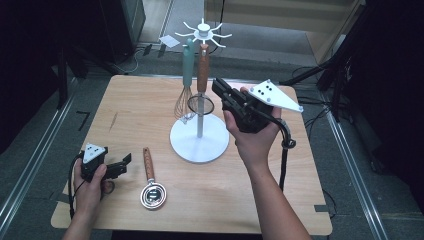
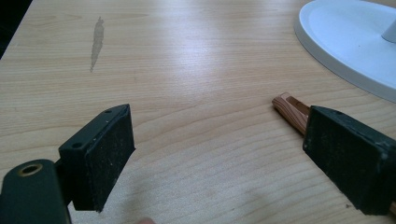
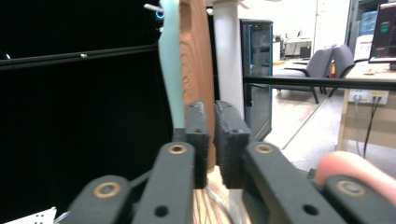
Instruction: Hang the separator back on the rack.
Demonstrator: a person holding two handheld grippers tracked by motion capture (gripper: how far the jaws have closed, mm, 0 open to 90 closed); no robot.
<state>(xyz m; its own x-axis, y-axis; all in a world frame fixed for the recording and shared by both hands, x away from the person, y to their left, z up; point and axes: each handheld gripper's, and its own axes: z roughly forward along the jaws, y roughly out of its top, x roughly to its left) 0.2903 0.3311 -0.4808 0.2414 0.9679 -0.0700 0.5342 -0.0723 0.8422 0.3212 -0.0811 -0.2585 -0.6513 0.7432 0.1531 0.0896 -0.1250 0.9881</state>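
Strainer [image 1: 201, 102], wood-handled, hung from the white rack [image 1: 199, 142] beside a teal whisk [image 1: 186, 95]. Working left to right: I held the left gripper [image 1: 121, 165] low over the counter [image 1: 150, 100] with its jaws spread and nothing between them. A wood-handled ladle [image 1: 151, 184] lay just to its right. The right gripper [image 1: 216, 86] sat at the strainer handle, jaws nearly pressed together on nothing. Risk, in my judgement: from here the closed tip could nudge the handle, swing the strainer off its hook, or rock the rack.
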